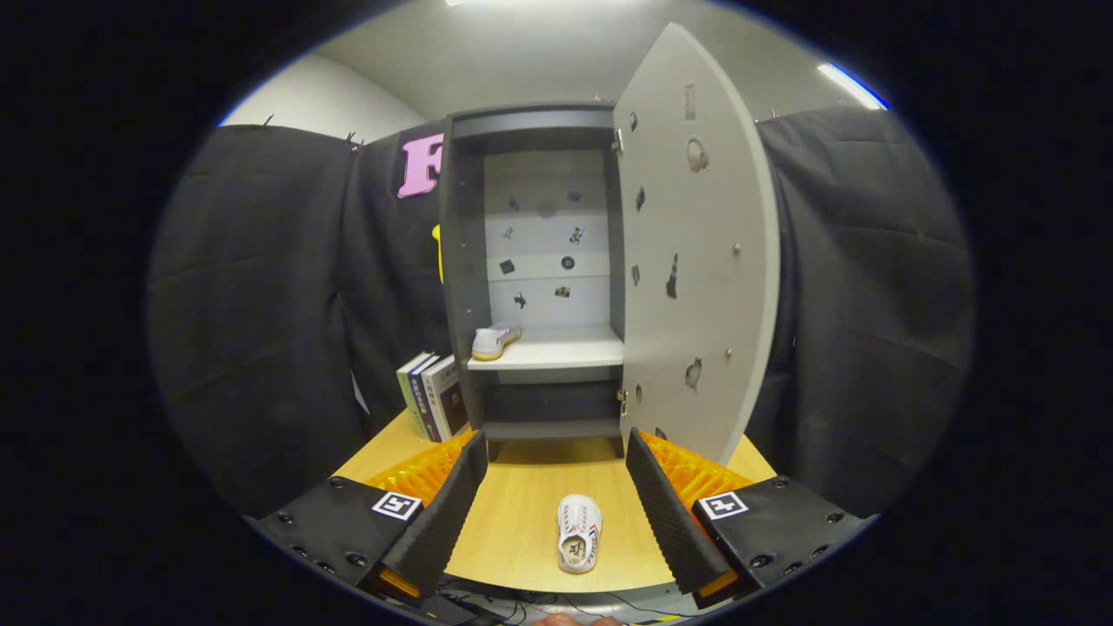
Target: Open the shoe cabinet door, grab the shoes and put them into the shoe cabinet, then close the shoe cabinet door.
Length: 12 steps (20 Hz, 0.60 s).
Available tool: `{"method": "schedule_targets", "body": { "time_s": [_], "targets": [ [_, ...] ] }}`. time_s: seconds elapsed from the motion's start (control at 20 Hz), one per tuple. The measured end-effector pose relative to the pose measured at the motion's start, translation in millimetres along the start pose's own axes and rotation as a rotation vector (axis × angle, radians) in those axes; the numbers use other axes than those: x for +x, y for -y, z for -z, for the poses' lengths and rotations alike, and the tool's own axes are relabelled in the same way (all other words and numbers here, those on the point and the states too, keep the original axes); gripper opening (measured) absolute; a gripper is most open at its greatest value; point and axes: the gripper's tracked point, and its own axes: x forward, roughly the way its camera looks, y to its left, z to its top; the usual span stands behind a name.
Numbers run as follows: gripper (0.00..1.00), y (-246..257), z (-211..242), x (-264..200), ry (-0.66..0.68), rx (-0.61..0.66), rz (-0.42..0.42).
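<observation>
Shoe cabinet (535,261), upright at the far edge of the wooden table (522,513), interior exposed. Cabinet door (696,252), swung fully open on the right side and standing edge-on toward the camera, its inner face dotted with small stickers and holes. Back panel of the cabinet bears similar small marks. One pale shelf (556,350) crosses the interior; a lower compartment beneath it is dark. Three books (433,396) stand upright on the table, touching the cabinet's left side. First shoe (495,341), white with a yellowish sole, rests on the left end of the shelf, partly overhanging its front edge. Second shoe (579,532), white with striped sides, lies on the table near its front edge, opening upward, between the fingers. Gripper (556,513): fingers spread wide apart, touching nothing, one on each side of the second shoe.
</observation>
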Motion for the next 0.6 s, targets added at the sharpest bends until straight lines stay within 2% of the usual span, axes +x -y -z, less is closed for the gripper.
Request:
{"method": "schedule_targets", "body": {
  "time_s": [0.3,0.6],
  "targets": [
    [0.99,-36.7,110.0,77.0,-0.245,-0.095,-0.097],
    [1.00,-14.2,206.6,137.5,-0.423,-0.204,-0.095]
  ]
}}
